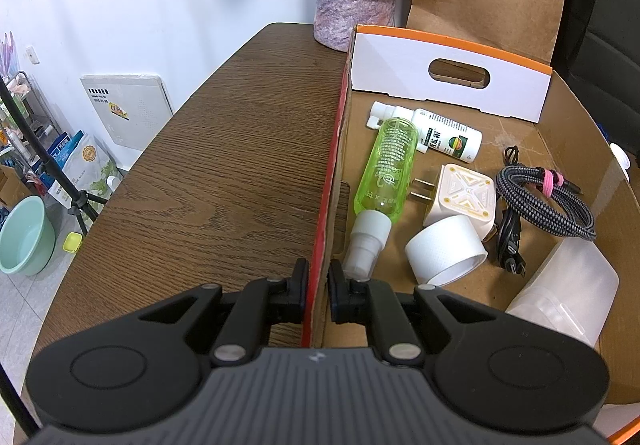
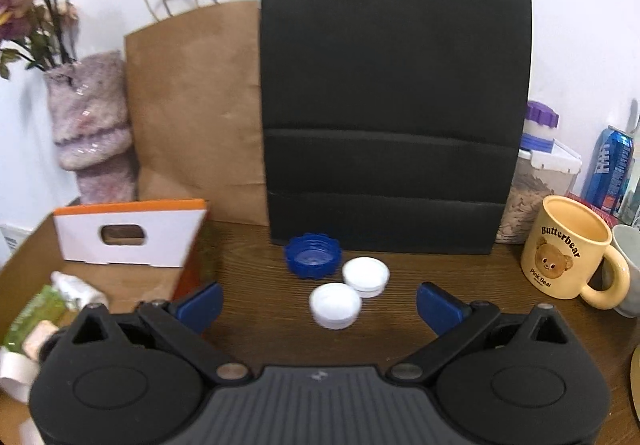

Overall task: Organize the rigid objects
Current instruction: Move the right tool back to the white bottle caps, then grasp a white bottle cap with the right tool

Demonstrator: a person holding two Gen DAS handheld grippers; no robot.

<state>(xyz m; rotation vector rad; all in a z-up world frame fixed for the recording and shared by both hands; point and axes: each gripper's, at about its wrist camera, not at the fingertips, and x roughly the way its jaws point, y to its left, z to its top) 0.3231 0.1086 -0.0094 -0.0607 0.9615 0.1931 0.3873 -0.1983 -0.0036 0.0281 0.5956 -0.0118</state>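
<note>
My left gripper (image 1: 318, 289) is shut on the left wall of the cardboard box (image 1: 326, 181), one finger on each side of it. Inside the box lie a green spray bottle (image 1: 386, 173), a white bottle (image 1: 436, 131), a cream plug adapter (image 1: 460, 201), a white tape roll (image 1: 446, 253), a coiled braided cable (image 1: 544, 205) and a frosted plastic container (image 1: 568, 293). My right gripper (image 2: 320, 305) is open and empty above the wooden table. Two white caps (image 2: 335, 305) (image 2: 365, 276) and a blue cap (image 2: 313, 255) lie between and just beyond its fingers.
The box (image 2: 128, 233) sits left of the right gripper. A black paper bag (image 2: 396, 105) and a brown paper bag (image 2: 196, 113) stand behind the caps. A purple vase (image 2: 94, 129) is at the back left. A yellow bear mug (image 2: 572, 251), a food jar (image 2: 536, 181) and a blue can (image 2: 610, 169) stand right.
</note>
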